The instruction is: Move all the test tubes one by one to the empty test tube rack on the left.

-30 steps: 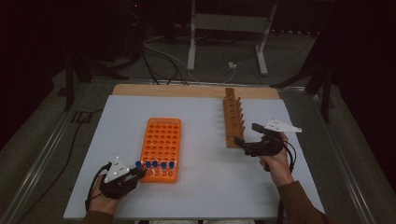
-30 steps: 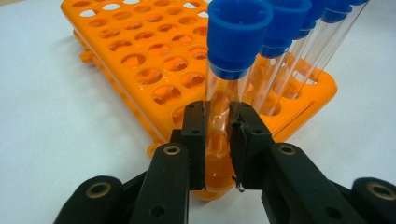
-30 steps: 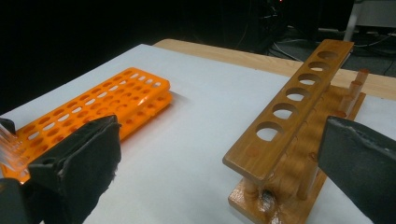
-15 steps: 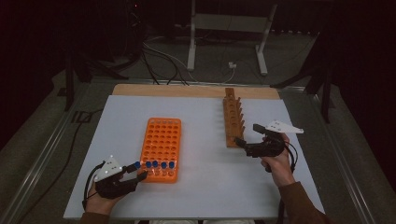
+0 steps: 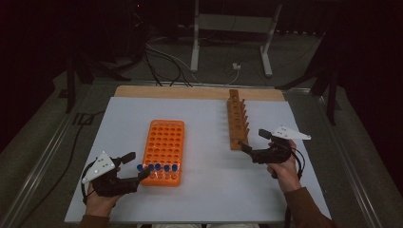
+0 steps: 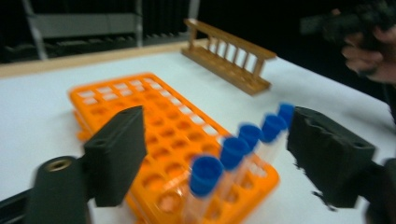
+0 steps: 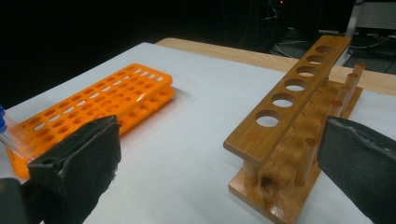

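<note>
My left gripper (image 6: 212, 163) is spread wide around the blue-capped tubes (image 6: 233, 151) in the orange rack's (image 5: 164, 149) near row, ready to pinch one. My right gripper (image 7: 219, 172), also spread, faces the empty wooden rack (image 7: 292, 116) near the table's (image 5: 209, 190) right edge.

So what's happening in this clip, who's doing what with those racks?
A person at a white-topped table holds a pair of tongs in each hand. The left tongs are open at the near end of the orange plastic tube rack, around its row of blue-capped clear tubes, gripping none. The right tongs are open too, beside the near end of the wooden tube rack, whose holes are empty. No tube is out of the orange rack.
</note>
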`<state>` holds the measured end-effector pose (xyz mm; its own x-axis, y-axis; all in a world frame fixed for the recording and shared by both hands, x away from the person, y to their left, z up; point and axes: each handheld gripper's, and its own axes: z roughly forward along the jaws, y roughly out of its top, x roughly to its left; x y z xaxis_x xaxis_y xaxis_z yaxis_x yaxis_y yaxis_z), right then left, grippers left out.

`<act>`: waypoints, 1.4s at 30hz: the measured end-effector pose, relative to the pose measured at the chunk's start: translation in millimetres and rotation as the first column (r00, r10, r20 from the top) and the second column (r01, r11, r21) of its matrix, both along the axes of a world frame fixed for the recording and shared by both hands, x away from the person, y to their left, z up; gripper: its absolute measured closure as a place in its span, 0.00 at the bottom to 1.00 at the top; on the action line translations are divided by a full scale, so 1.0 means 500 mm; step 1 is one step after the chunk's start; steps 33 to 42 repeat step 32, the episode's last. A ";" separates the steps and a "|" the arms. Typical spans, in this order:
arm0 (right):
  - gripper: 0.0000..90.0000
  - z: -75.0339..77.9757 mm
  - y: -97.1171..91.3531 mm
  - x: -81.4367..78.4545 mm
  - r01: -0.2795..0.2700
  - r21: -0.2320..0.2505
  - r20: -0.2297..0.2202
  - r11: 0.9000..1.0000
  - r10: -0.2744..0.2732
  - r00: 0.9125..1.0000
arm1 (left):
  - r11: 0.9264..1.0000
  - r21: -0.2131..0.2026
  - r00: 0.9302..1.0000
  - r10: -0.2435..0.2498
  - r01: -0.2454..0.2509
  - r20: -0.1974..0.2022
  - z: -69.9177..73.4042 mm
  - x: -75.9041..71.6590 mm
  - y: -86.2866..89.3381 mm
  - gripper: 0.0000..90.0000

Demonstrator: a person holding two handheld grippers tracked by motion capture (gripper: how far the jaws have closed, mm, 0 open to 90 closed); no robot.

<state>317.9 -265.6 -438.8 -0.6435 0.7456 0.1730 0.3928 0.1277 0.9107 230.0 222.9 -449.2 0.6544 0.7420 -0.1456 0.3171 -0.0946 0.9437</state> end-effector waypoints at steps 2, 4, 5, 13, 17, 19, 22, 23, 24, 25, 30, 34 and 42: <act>0.00 -0.004 -0.003 -0.004 0.002 0.000 0.000 1.000 -0.002 1.000 | 0.999 -0.005 0.999 0.038 -0.038 0.015 0.006 0.007 0.005 0.17; 0.00 -0.008 -0.007 -0.008 0.008 0.003 0.005 1.000 -0.008 1.000 | 0.997 -0.016 0.996 0.081 -0.081 0.023 0.009 0.015 0.010 0.12; 0.00 -0.010 -0.010 -0.010 0.013 0.006 0.008 1.000 -0.013 1.000 | 0.995 -0.016 0.995 0.101 -0.100 0.027 0.010 0.019 0.013 0.11; 0.00 -0.024 -0.037 -0.042 0.057 0.006 0.059 0.998 -0.057 0.997 | 0.975 -0.033 0.975 0.219 -0.218 0.030 0.006 0.044 0.030 0.02; 0.00 -0.029 -0.045 -0.051 0.072 0.003 0.077 0.997 -0.072 0.994 | 0.965 -0.024 0.965 0.261 -0.261 0.016 -0.002 0.052 0.040 0.01; 0.00 -0.032 -0.046 -0.056 0.080 -0.006 0.089 0.997 -0.079 0.993 | 0.961 -0.022 0.961 0.277 -0.276 0.013 -0.006 0.053 0.043 0.01; 0.00 -0.035 -0.046 -0.063 0.093 -0.023 0.103 0.995 -0.090 0.991 | 0.954 -0.009 0.954 0.300 -0.300 0.015 -0.012 0.052 0.048 0.01; 0.00 -0.035 -0.046 -0.065 0.097 -0.022 0.108 0.995 -0.094 0.990 | 0.952 -0.004 0.952 0.306 -0.306 0.013 -0.014 0.051 0.050 0.01; 0.00 -0.036 -0.047 -0.067 0.099 -0.018 0.109 0.995 -0.096 0.989 | 0.950 -0.009 0.950 0.314 -0.313 0.010 -0.016 0.050 0.053 0.01; 0.00 -0.037 -0.048 -0.069 0.101 -0.015 0.110 0.995 -0.098 0.989 | 0.947 -0.018 0.947 0.321 -0.321 0.006 -0.017 0.048 0.055 0.01; 0.00 -0.047 -0.055 -0.072 0.106 -0.012 0.101 0.994 -0.104 0.989 | 0.939 -0.004 0.939 0.344 -0.344 0.006 -0.023 0.043 0.063 0.01; 0.00 -0.051 -0.056 -0.070 0.107 -0.012 0.090 0.994 -0.105 0.990 | 0.935 -0.007 0.935 0.354 -0.354 -0.003 -0.027 0.043 0.065 0.01; 0.00 -0.051 -0.056 -0.070 0.107 -0.012 0.090 0.994 -0.105 0.990 | 0.935 -0.007 0.935 0.354 -0.354 -0.003 -0.027 0.043 0.065 0.01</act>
